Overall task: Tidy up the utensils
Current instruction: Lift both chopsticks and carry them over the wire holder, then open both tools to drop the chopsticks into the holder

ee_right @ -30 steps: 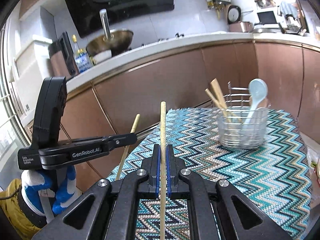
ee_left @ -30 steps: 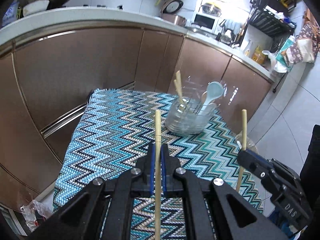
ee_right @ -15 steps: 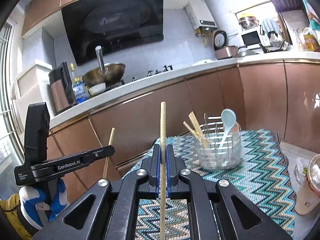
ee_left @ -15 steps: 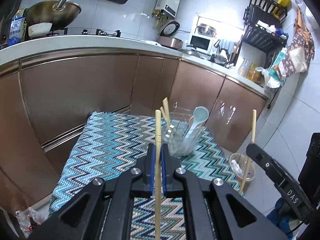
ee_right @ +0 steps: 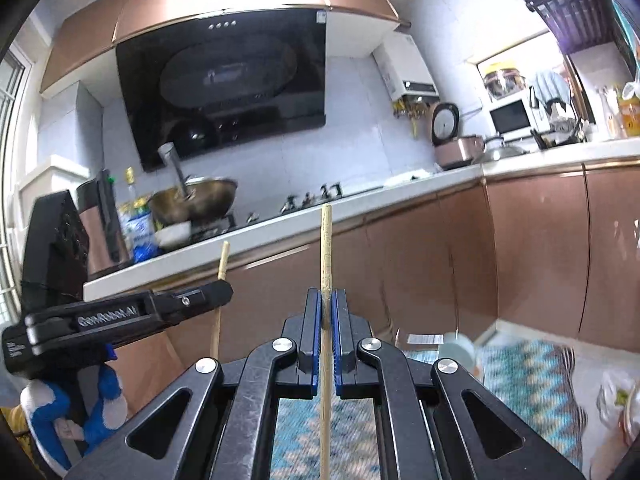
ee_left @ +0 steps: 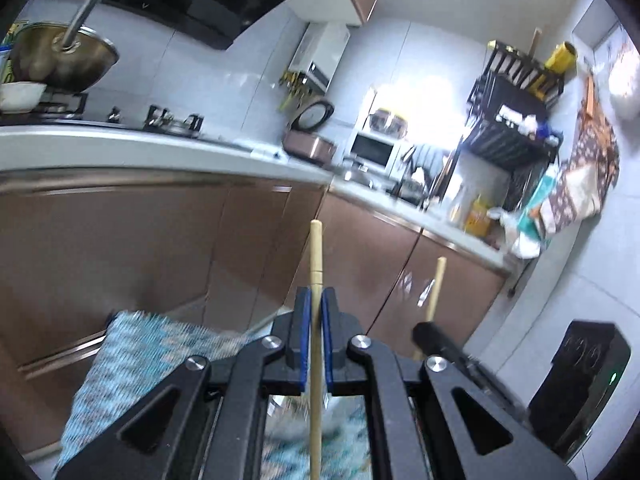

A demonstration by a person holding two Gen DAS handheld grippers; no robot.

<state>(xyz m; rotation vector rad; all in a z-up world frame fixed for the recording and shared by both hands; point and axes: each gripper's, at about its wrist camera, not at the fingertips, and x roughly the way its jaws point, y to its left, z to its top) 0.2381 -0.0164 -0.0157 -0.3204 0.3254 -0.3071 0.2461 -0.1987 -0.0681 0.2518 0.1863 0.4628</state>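
The chopstick (ee_left: 316, 264) looks like pale, matt wood. The cabinet doors (ee_right: 536, 248) are glossy and coppery, and the zigzag cloth (ee_left: 132, 356) is a rough knit.

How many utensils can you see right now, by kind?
Chopsticks: 2, one in the left hand-held gripper, one in the right hand-held gripper
Spoons: 1, pale, mostly hidden
Total: 3

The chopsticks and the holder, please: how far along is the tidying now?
Done: a pale spoon appears to stand in the holder, though blurred. In hand: the left hand-held gripper and right hand-held gripper each clamp one chopstick, raised upright. Left: placing both in the holder.
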